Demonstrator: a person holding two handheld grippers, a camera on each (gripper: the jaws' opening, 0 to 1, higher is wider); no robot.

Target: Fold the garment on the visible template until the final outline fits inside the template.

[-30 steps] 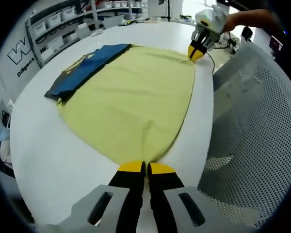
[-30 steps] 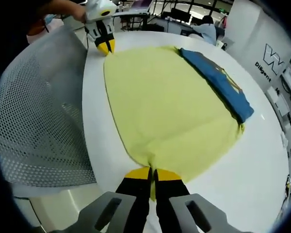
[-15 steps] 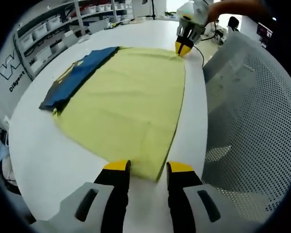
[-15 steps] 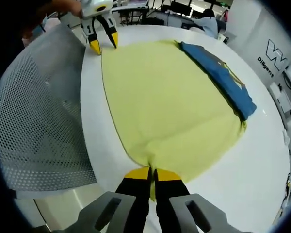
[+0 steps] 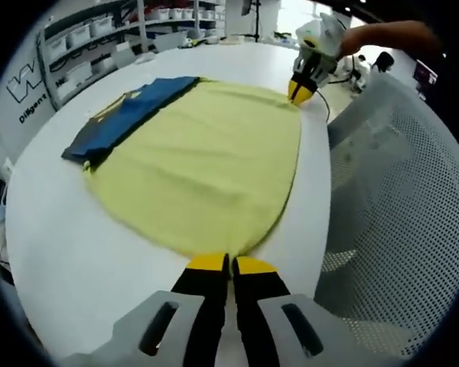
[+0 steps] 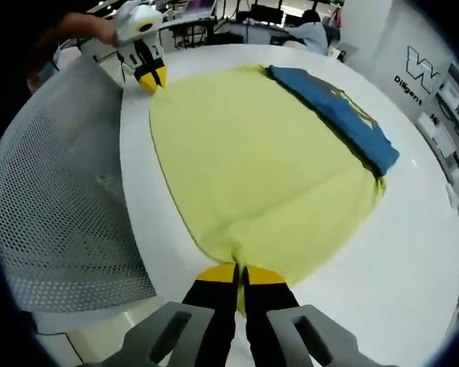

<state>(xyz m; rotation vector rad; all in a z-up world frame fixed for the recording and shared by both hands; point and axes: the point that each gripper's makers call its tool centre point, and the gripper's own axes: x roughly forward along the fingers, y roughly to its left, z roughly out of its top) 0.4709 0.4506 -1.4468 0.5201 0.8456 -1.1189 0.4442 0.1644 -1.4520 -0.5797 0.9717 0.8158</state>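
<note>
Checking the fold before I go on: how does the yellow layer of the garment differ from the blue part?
The yellow layer is far larger, spread wide and plain; the blue part is a narrow band along one far edge, with a pale print. Both tongs, left and right, are shut on yellow corners; nothing grips the blue. Both lie flat on the white table.

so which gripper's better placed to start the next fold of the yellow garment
Neither clearly. The left gripper and right gripper are each shut on a near-edge corner of the yellow garment, so the fold likely needs both lifting together towards the blue part.
</note>
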